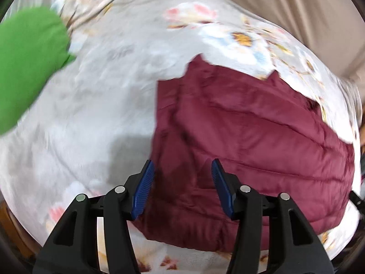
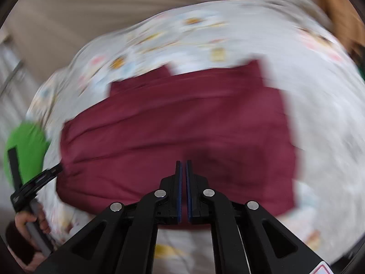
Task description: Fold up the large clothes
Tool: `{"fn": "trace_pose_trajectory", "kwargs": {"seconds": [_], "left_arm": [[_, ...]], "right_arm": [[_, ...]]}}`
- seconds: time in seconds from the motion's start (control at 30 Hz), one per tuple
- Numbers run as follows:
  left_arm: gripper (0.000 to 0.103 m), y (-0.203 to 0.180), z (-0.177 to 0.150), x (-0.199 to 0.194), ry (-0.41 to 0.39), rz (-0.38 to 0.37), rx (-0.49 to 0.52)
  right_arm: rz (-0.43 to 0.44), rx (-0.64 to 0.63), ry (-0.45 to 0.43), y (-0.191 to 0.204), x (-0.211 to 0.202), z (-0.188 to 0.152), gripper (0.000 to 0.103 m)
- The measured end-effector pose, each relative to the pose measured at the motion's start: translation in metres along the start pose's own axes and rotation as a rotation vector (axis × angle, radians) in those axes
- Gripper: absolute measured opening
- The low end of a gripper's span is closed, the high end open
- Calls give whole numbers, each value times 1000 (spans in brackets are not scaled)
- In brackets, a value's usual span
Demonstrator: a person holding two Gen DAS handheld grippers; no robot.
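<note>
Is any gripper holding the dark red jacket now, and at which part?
No. The left gripper is open above the jacket; the right gripper is shut, empty.

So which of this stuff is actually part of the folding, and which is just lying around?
Part of the job:
- maroon quilted jacket
- left gripper, open over it
- right gripper, shut and empty

Just lying about:
- green cloth
- floral bedspread underneath
- beige curtain behind

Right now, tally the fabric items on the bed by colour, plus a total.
Maroon: 1, quilted jacket
Green: 1, cloth
Grey floral: 1, bedspread under both
Total: 3
</note>
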State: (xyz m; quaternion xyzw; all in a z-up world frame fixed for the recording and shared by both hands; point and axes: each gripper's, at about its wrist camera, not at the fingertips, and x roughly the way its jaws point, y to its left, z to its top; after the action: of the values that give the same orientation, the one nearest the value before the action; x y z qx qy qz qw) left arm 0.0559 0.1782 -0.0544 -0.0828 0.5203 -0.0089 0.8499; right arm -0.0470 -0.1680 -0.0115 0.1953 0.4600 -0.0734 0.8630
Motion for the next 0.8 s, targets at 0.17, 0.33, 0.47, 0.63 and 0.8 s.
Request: {"fn": "trace_pose_trajectory", "kwargs": {"seconds": [0.17,0.33,0.47,0.63,0.8], "left_arm": [[51,24,5,15,61,-40,-117],[54,31,2,21,72,-51,-131],[61,33,4,31,86,-50,-133],[69,33,13,43,101,-84,-165],[81,36,21,60,135,-132,-225]], "right_arm": [[16,-204,67,89,44,24,2],[-5,-212,121,105,81,43,2],[-25,-149,170,100,112,56,0],[-29,-136,221,99,145,59,0],[-30,-151,213,100,154,58,0]]}}
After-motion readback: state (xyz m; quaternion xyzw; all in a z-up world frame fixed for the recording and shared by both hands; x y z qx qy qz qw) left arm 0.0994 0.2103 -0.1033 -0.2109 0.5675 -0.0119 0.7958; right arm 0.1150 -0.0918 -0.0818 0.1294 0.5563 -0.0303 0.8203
